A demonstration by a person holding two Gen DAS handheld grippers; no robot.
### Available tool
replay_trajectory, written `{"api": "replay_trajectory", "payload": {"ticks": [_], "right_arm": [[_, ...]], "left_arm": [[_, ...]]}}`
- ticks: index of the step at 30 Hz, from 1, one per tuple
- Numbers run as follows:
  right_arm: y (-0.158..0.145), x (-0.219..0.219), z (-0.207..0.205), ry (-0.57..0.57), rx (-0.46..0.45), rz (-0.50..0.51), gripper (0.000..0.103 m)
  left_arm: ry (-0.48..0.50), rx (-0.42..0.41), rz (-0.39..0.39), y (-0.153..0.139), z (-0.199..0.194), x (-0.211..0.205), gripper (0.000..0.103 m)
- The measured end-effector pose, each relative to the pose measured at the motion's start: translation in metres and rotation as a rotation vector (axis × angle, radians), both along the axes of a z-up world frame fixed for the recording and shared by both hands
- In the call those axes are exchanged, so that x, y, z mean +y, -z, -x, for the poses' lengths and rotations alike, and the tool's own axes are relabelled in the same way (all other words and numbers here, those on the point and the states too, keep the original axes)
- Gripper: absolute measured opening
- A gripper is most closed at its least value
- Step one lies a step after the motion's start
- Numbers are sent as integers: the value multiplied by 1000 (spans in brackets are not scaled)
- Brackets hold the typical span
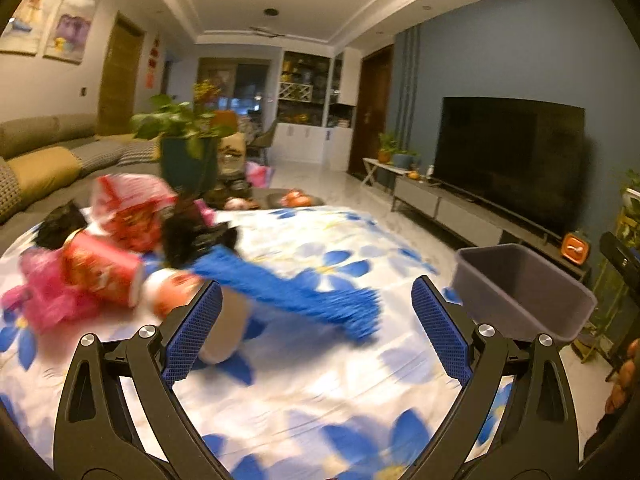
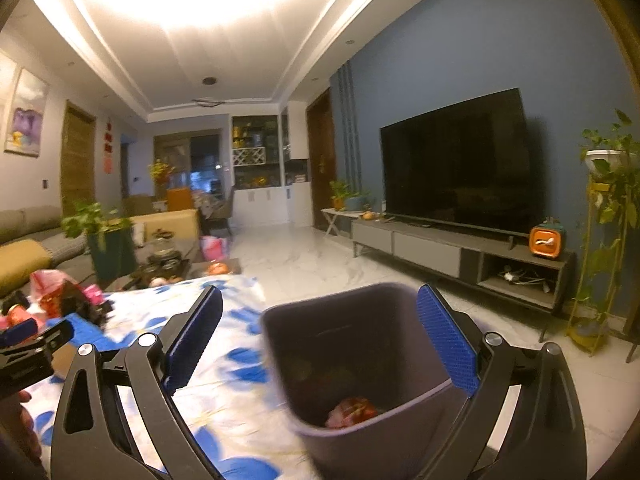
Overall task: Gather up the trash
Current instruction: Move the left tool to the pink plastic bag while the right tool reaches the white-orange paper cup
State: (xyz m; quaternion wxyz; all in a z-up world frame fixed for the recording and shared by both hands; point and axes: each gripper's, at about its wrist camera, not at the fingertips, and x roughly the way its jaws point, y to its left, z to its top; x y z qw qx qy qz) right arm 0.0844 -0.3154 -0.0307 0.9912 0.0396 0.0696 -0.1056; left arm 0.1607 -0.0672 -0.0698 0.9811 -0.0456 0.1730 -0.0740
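At left of the left wrist view, I see the trash pile [image 1: 116, 248] on the floral desk [image 1: 304, 392]; my left tongs [image 1: 316, 320] are spread wide, empty. Low center in the right view, my right tongs [image 2: 320, 320] gape over the gray bin [image 2: 360, 364], one red wrapper [image 2: 352, 412] inside.

trash pile [image 1: 120, 248] blurred, bin [image 2: 360, 360] contents unclear

We see a blue-painted wall [image 2: 460, 52] at right, carrying a large black flat television [image 2: 456, 164] over a long grey low cabinet [image 2: 424, 250]. Glossy white marble floor [image 2: 304, 256] fills the centre; an olive fabric sofa [image 1: 36, 152] sits left.
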Motion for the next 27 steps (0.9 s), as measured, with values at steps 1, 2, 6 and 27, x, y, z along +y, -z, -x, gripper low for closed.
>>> {"api": "replay_trajectory", "payload": {"ticks": [1,2,6,27], "right_arm": [[2,9,-1,-21,8,0,94],[4,16,-2,-37,15,-1,94],[9,47,-5,-107,40,-12,94],[45,199,-55,-460,194,-2,72]], "left_arm": [[-14,2,-3,1,4,6,94],[-31,3,-9,2,7,13,94],[-117,5,-32,7,20,48,94],[-372,-4,-20,15,48,177,94]]}}
